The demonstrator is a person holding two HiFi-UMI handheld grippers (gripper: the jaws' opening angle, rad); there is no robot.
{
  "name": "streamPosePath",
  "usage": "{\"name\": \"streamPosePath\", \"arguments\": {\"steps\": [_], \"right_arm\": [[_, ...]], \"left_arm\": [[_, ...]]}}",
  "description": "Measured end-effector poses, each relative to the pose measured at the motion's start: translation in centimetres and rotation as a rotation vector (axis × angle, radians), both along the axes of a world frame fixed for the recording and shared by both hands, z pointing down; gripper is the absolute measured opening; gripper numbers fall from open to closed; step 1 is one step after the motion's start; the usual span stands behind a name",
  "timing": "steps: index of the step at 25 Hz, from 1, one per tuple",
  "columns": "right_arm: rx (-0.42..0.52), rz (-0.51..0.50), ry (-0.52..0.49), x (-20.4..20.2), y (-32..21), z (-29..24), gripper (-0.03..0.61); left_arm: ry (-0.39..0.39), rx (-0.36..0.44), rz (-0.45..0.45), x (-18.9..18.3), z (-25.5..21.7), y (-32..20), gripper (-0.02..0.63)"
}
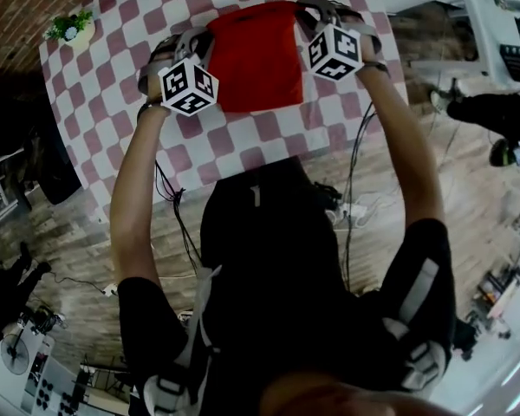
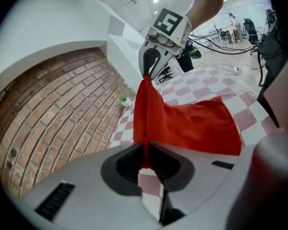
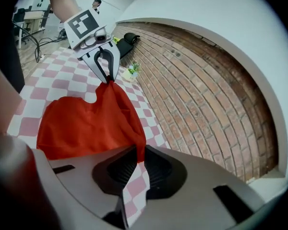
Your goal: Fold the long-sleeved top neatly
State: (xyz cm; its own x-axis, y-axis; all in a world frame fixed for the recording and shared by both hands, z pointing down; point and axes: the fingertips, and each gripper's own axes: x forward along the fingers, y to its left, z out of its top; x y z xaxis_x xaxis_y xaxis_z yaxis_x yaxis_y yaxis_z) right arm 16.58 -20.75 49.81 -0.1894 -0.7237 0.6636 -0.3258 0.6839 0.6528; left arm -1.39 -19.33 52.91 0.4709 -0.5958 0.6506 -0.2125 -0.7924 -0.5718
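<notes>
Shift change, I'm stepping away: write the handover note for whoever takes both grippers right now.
Left gripper: jaws shut on one end of the red top's upper edge.
Right gripper: jaws shut on the other end; the edge hangs between them.
Top: held up over the checked tablecloth, its lower part draping towards it.
Done: no sleeve hangs loose, so the sleeves seem folded in.
Left: lay the top flat, finish the fold, release.
</notes>
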Motion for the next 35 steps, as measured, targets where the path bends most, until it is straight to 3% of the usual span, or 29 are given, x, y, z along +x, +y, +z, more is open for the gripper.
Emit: {"name": "streamPosePath", "arguments": {"steps": [7,16,24,35], "right_arm": [[0.027,0.022,-0.017,-0.4,8.0,-0.3,0.049],[-0.059,0.061,-0.061,-0.9,16.1,5.3,0.049],[-0.149,0.099,-0.080,-1.1,20.3,11.1,0.049],[-0.245,0.149,-0.102,-1.2,22.3,16.3,0.049]], "left_arm": [[0.026,0.013,0.016,-0.2,-0.1,6.0,0.043],[0.035,-0.076,-0.006,-0.6,5.2,12.3,0.043],[0.031,-0.173,-0.056,-0.8,10.3,15.5,0.043],[-0.015,-0.230,-0.085,-1.0,13.8,16.8,0.043]]}}
